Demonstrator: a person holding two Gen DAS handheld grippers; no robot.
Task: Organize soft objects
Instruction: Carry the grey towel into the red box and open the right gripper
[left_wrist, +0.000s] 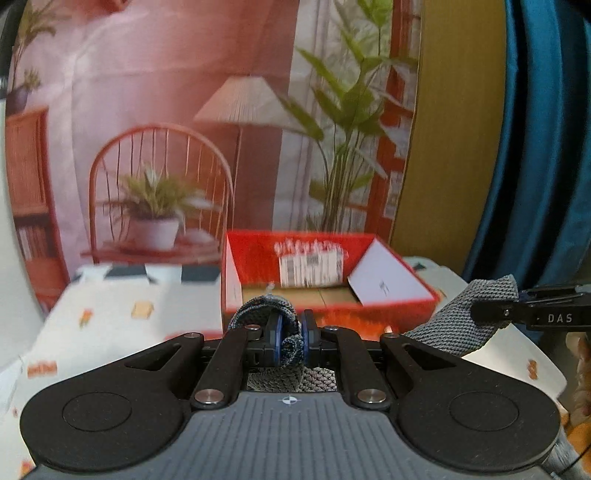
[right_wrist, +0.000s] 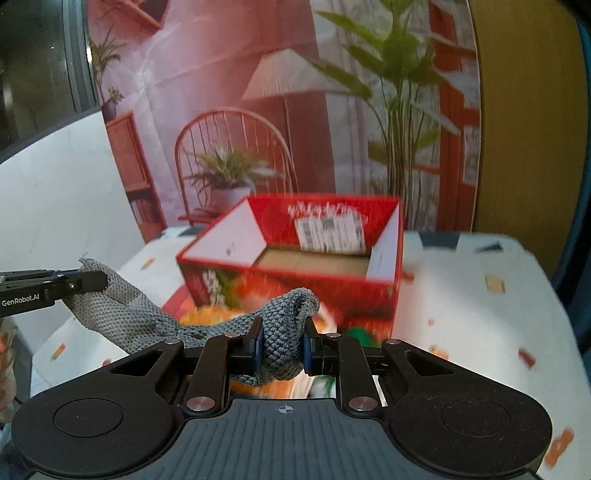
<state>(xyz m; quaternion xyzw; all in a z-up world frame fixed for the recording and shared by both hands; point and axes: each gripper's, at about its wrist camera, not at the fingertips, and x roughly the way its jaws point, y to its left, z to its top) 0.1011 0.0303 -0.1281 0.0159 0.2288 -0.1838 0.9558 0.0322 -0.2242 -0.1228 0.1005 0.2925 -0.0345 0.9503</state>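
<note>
A grey knitted cloth (left_wrist: 458, 325) hangs stretched between my two grippers above the table. My left gripper (left_wrist: 290, 334) is shut on one bunched end of the cloth. My right gripper (right_wrist: 282, 339) is shut on the other bunched end of the grey knitted cloth (right_wrist: 284, 332). In the left wrist view the right gripper's fingers (left_wrist: 495, 312) come in from the right edge, clamped on the cloth. In the right wrist view the left gripper's fingers (right_wrist: 85, 282) come in from the left. An open red box (left_wrist: 325, 280) stands just beyond, its brown floor bare; the red box (right_wrist: 295, 266) faces both views.
A white tablecloth (right_wrist: 480, 314) with small orange prints covers the table. A printed backdrop (left_wrist: 184, 129) of a room with a chair, a lamp and plants hangs behind the box. A blue curtain (left_wrist: 535, 147) hangs at the right.
</note>
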